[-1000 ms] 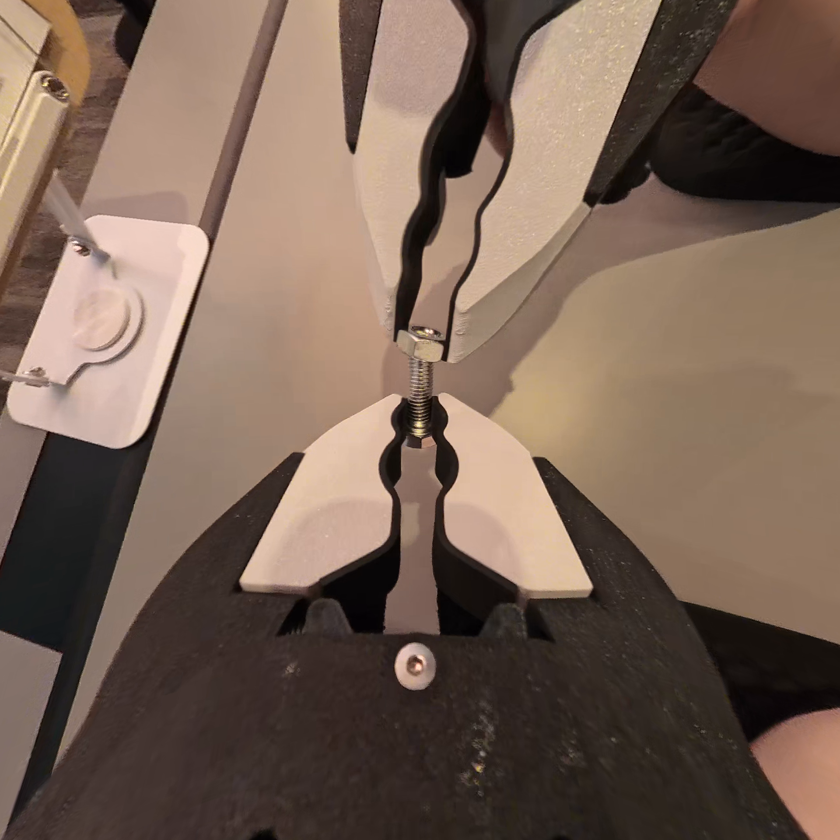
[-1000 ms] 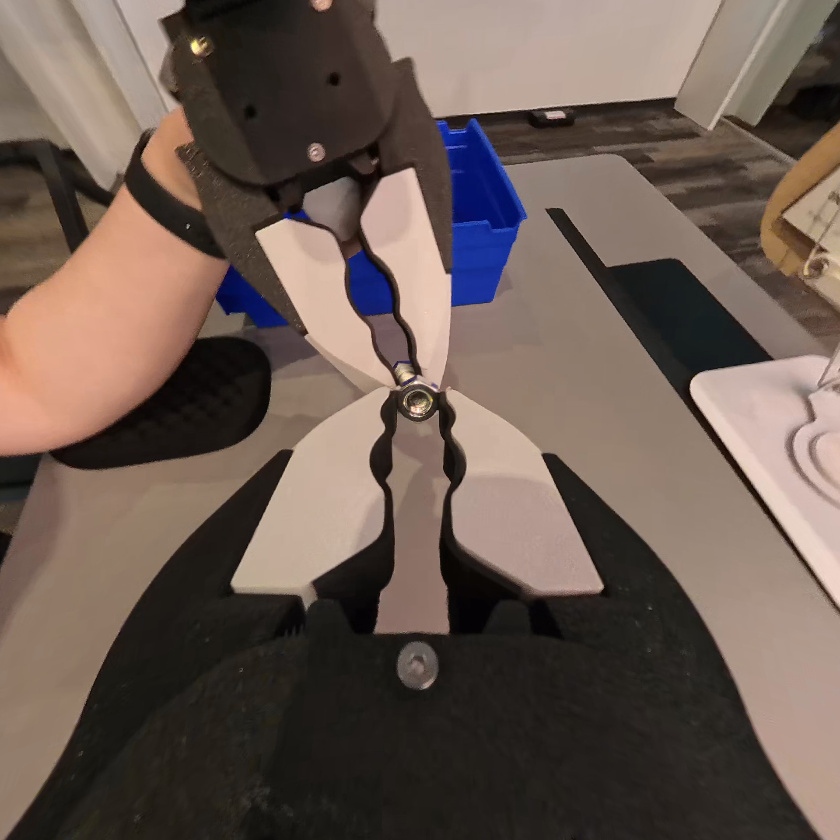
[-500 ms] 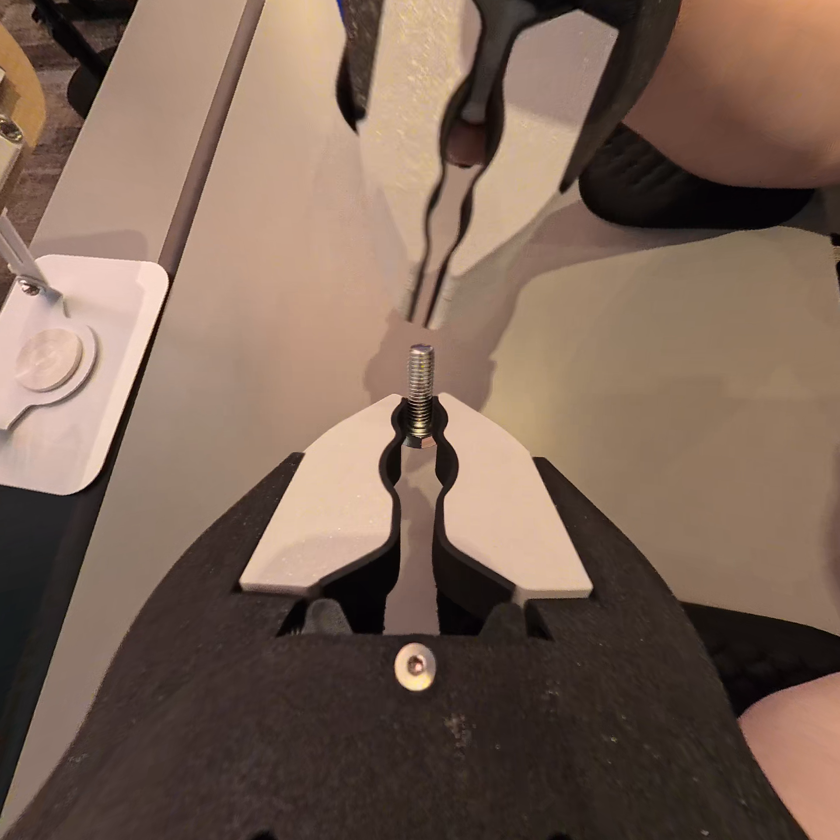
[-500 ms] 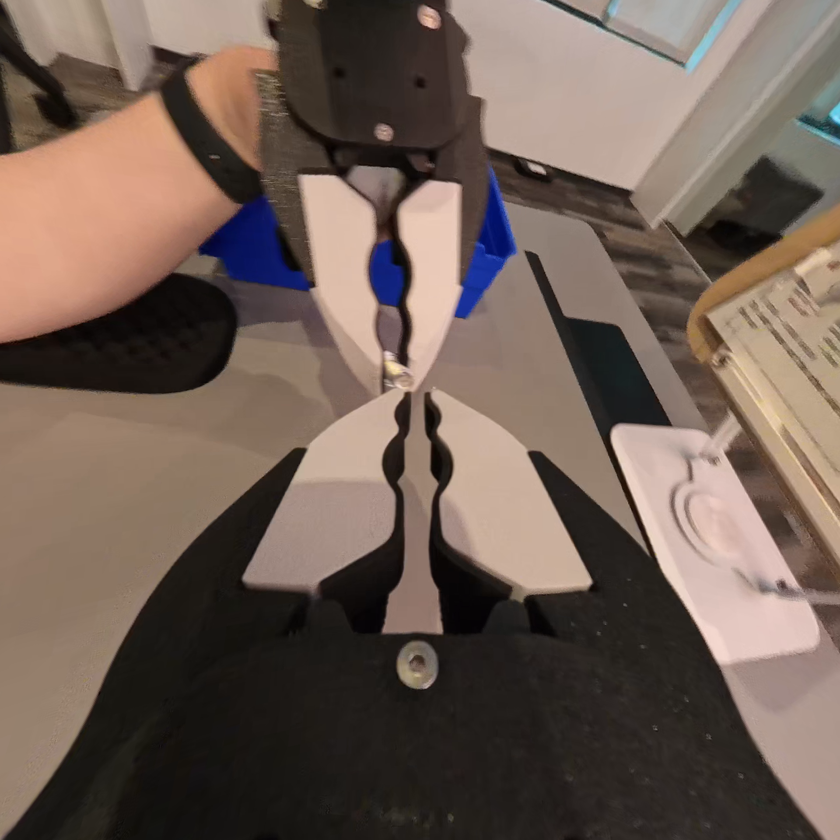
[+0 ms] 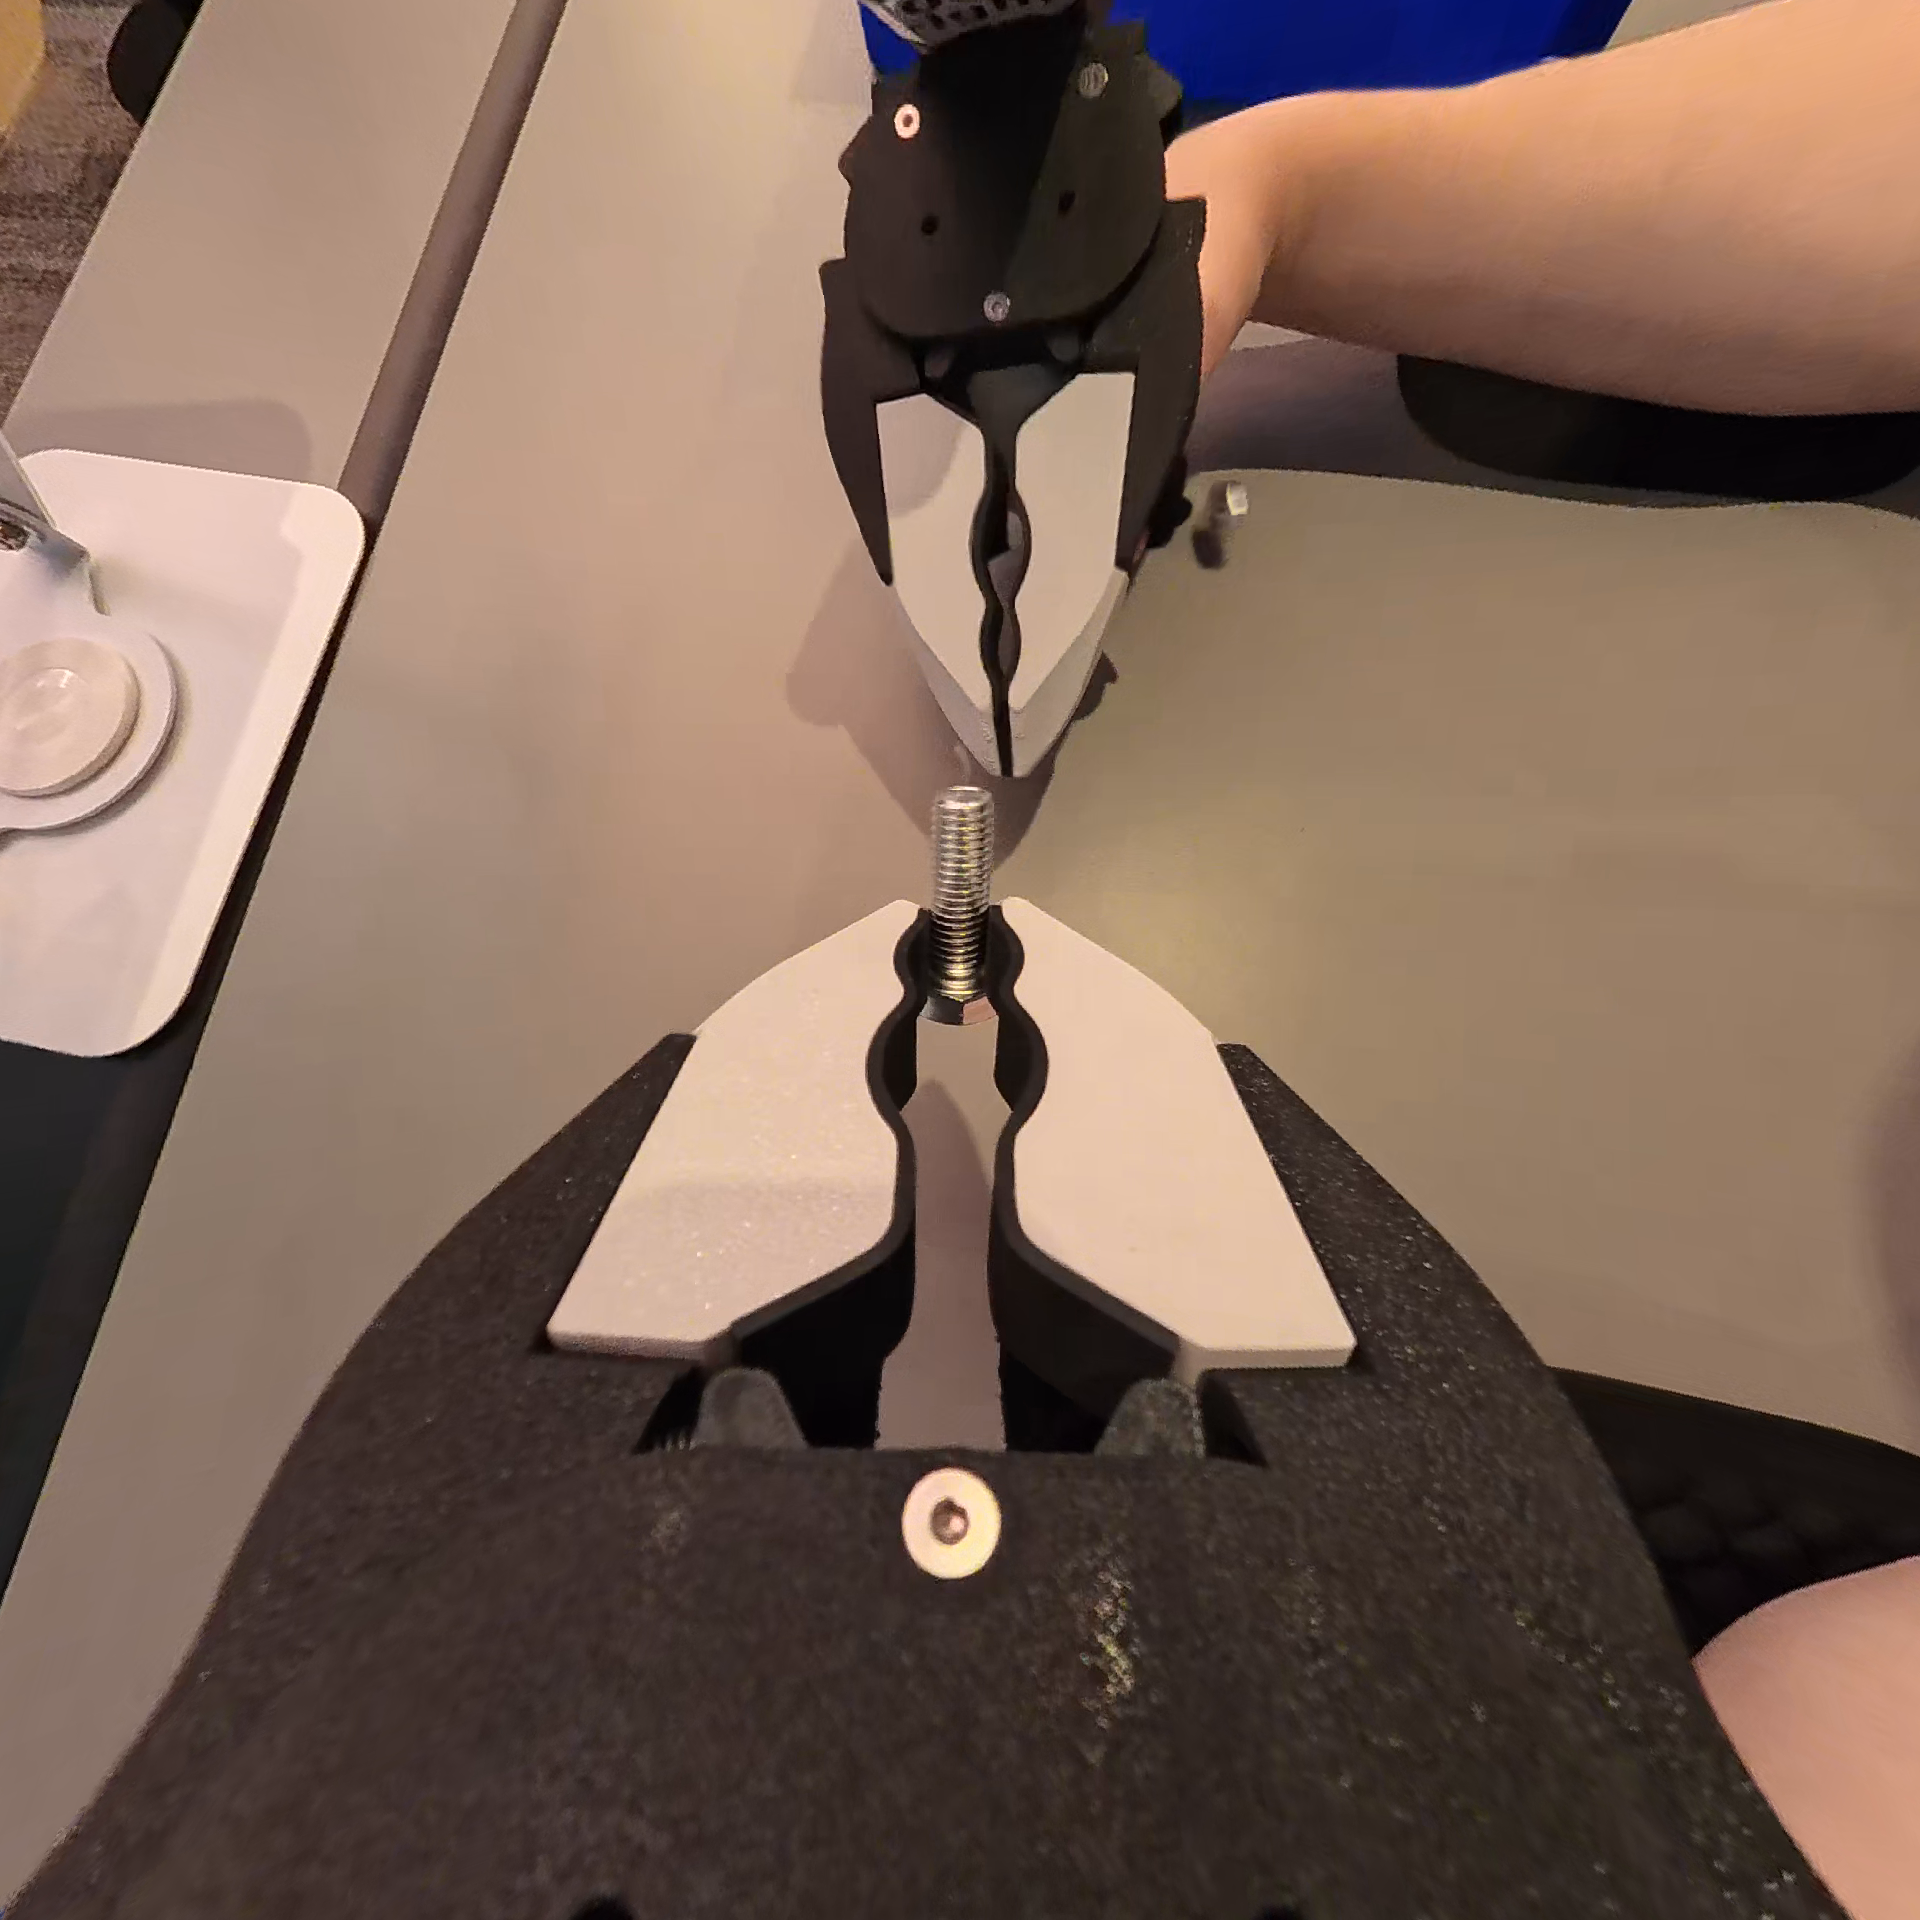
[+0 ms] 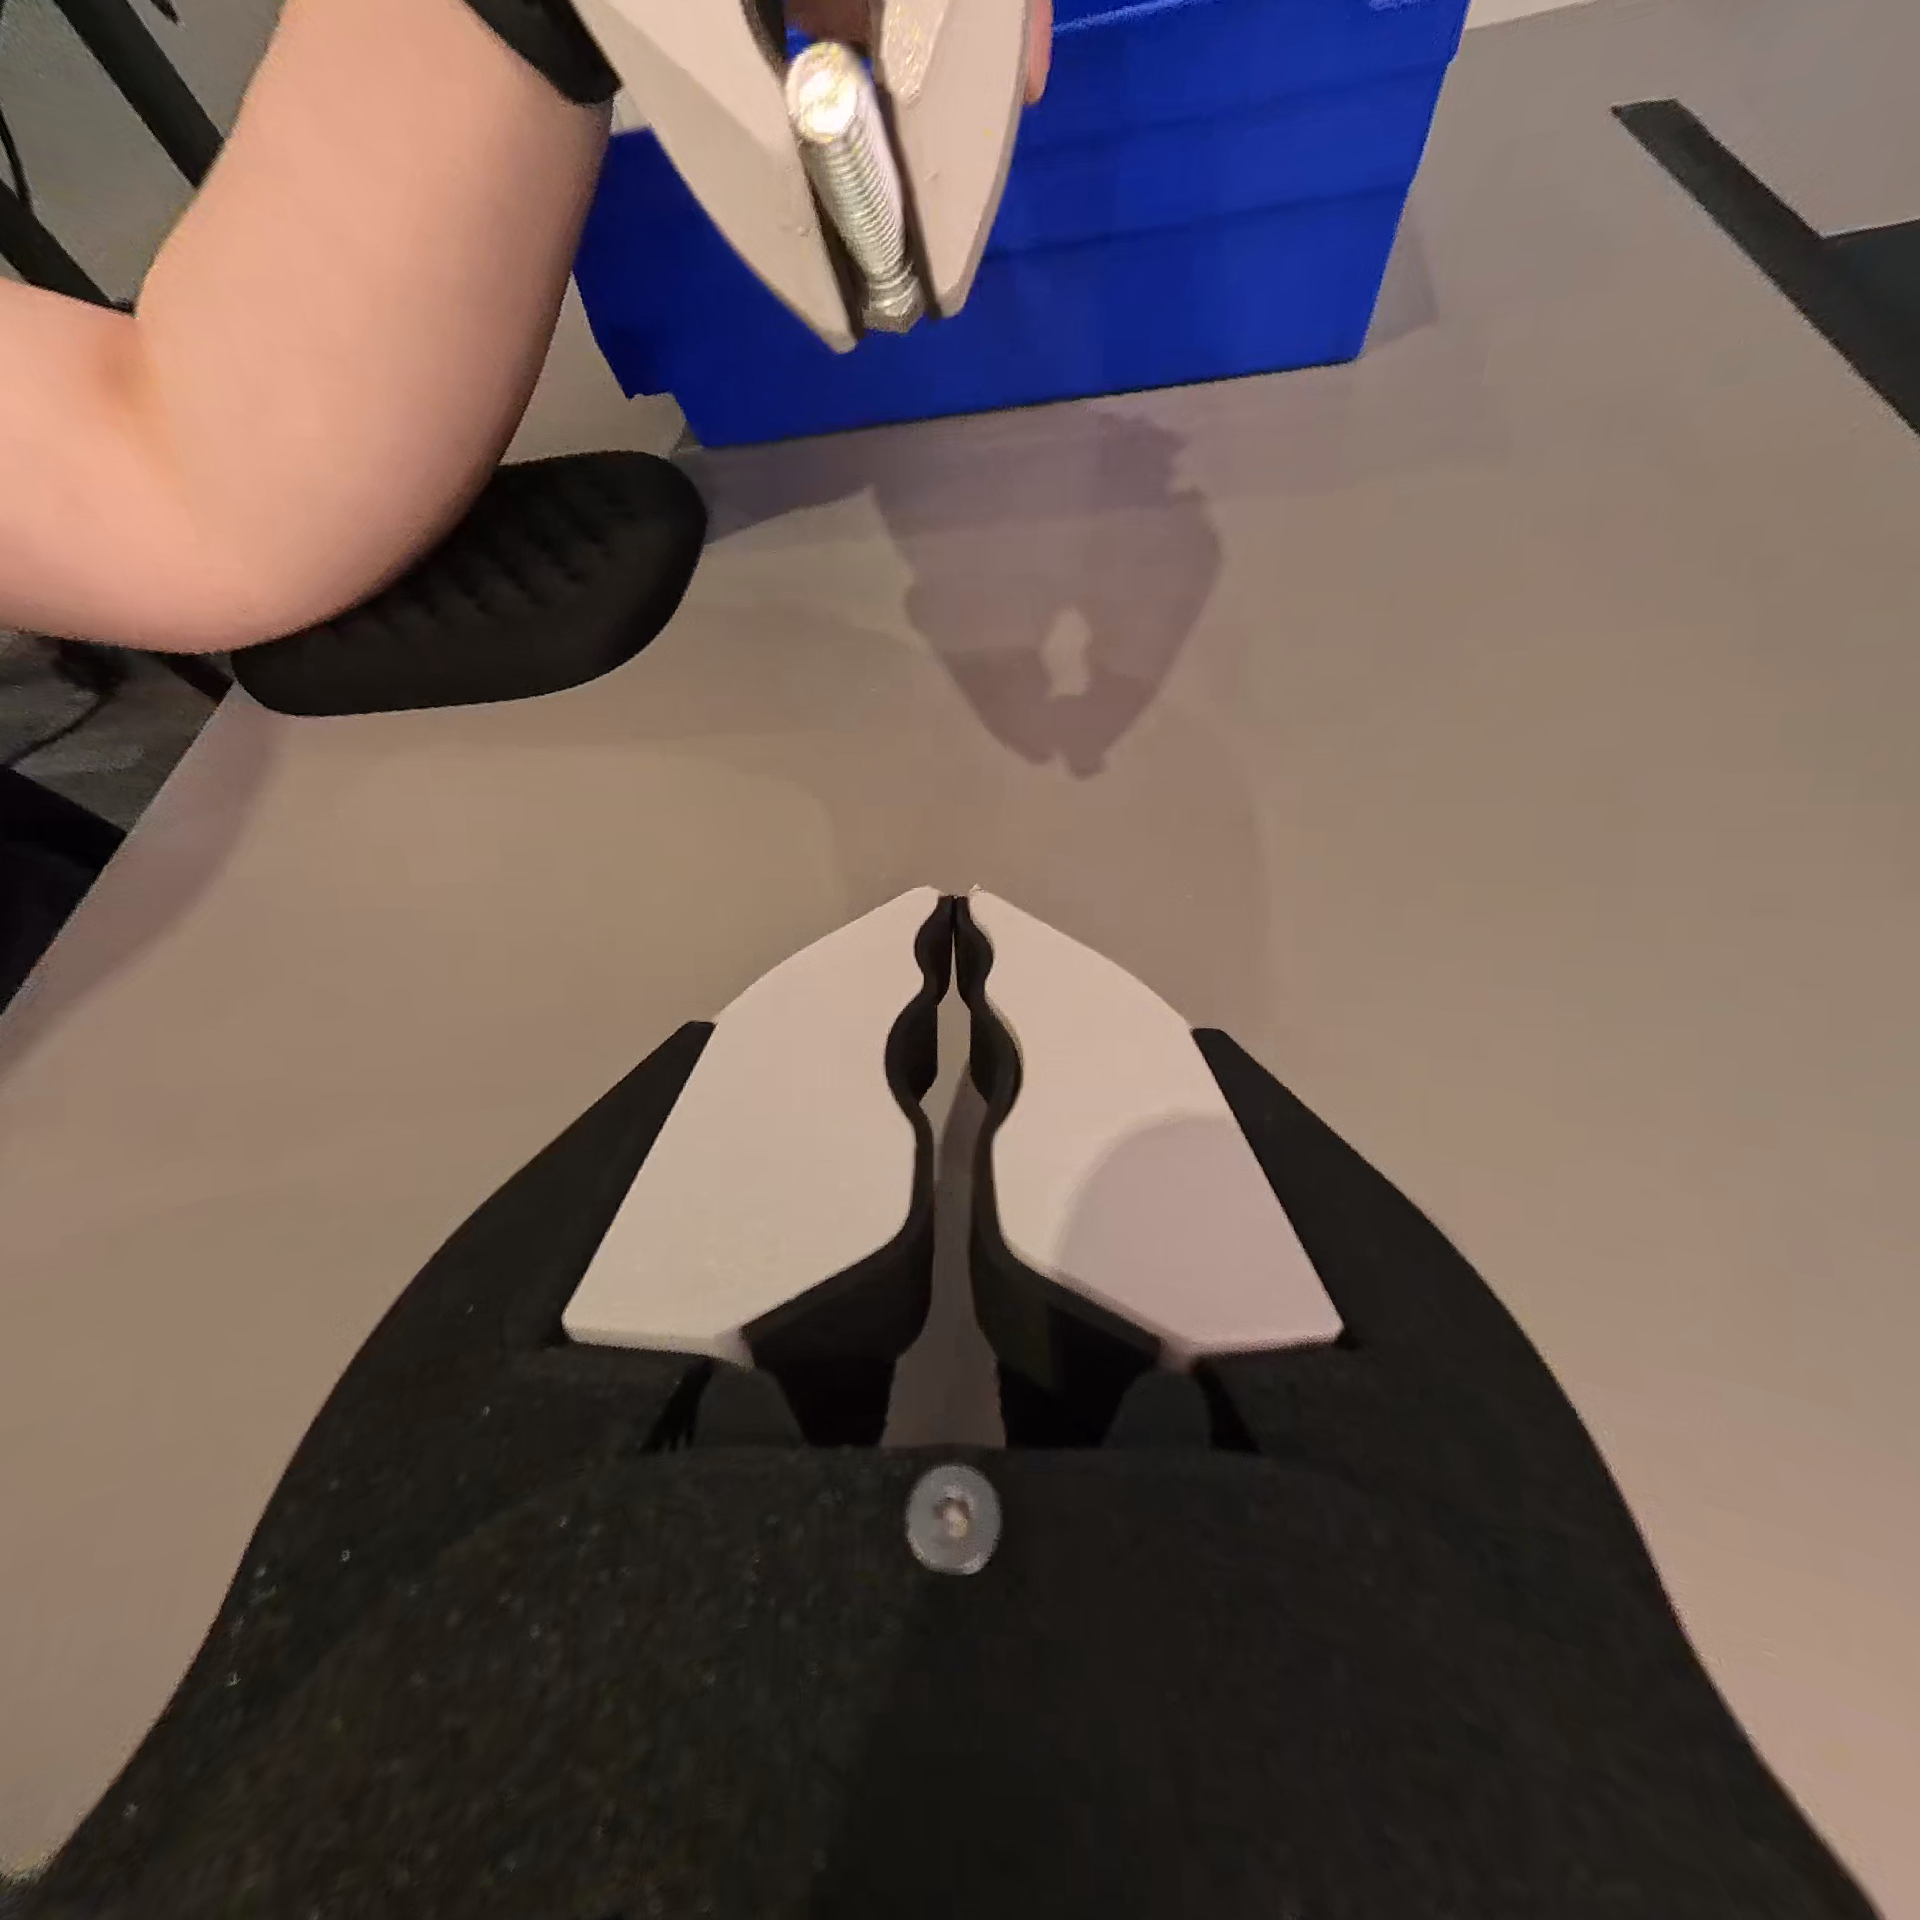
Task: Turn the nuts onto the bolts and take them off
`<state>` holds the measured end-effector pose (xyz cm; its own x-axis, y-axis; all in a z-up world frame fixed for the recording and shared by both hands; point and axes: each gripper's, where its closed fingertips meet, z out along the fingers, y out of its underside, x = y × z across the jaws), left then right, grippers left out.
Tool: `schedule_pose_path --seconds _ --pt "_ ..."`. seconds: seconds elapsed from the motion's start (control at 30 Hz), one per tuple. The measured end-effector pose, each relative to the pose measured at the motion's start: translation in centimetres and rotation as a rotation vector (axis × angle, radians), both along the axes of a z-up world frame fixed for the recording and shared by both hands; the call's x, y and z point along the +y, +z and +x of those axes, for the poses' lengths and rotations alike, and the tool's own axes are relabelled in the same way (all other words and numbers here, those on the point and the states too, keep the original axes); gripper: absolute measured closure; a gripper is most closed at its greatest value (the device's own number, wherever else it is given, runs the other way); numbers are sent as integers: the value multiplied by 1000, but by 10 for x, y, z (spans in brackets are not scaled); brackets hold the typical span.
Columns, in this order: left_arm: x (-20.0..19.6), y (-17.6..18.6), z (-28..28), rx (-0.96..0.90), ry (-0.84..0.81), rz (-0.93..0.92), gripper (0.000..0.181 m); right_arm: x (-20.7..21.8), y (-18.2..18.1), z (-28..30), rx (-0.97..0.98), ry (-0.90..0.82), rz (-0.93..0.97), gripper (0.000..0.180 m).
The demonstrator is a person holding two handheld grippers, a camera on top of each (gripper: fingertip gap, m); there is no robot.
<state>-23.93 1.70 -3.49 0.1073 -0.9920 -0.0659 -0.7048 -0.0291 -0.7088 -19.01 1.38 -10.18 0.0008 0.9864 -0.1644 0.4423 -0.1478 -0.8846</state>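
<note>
Since a second ago your right gripper [image 5: 1003, 764] sits pulled back off the bolt [image 5: 961, 904], and the nut it clamped at the thread tip is gone from the bolt. Your left gripper [image 5: 961, 920] holds the bolt by its head end, bare thread sticking out forward past the fingertips [image 5: 852, 951]. Right gripper: closed tip to tip, nothing visible between the fingers [image 6: 831, 1081]; whether the nut is inside, you cannot tell. One small nut [image 5: 1226, 504] lies on the grey tabletop [image 5: 1455, 831] just beside the right gripper. Blue bin [image 6: 1195, 208] stands toward the tabletop's far edge in the right wrist view.
</note>
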Motion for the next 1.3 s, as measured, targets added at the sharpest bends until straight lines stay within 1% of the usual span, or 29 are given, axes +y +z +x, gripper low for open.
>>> schedule_pose_path --seconds 0.07,0.17,0.23,0.3,0.37,0.43,0.5,0.57,0.63,0.73,0.83,0.93,1.07,1.13,1.2,1.3 --pt "0 3 -1 -8 4 6 171 2 2 0 -26 -7 45 180" --pt "-1 7 -1 -9 5 27 171 6 30 3 -9 -44 172 180" --pt "-3 11 -2 -9 2 46 171 -7 55 5 8 -11 189 180" --pt "-5 17 -4 -25 1 55 171 -35 67 7 -35 83 182 180" --pt "-6 22 -6 -42 1 62 171 -61 55 10 -161 174 212 178" --pt "-7 25 -7 -52 -1 66 171 -78 22 22 -356 229 275 171" --pt "-9 27 -7 -62 -8 71 171 -86 -13 41 -534 234 348 171" --pt "-10 29 -7 -67 -12 72 171 -95 -34 56 -609 234 371 171" --pt "-10 29 -5 -69 -19 70 171 -100 -43 64 -620 205 352 167" --pt "-11 28 -3 -62 -24 67 171 -104 -43 69 -588 164 296 158" --pt "-12 26 -2 -53 -28 64 171 -103 -45 69 -577 148 269 157" --pt "-12 25 -2 -55 -30 60 171 -102 -53 69 -625 123 250 156" --pt "-12 24 -3 -54 -30 52 171 -104 -53 68 -601 99 220 156" --pt "-11 23 -4 -48 -25 52 171 -101 -54 68 -626 38 183 153" --pt "-11 23 -4 -48 -28 53 171 -98 -53 68 -644 -26 187 151" --pt "-11 23 -3 -51 -30 52 171 -99 -53 69 -647 -89 186 155"
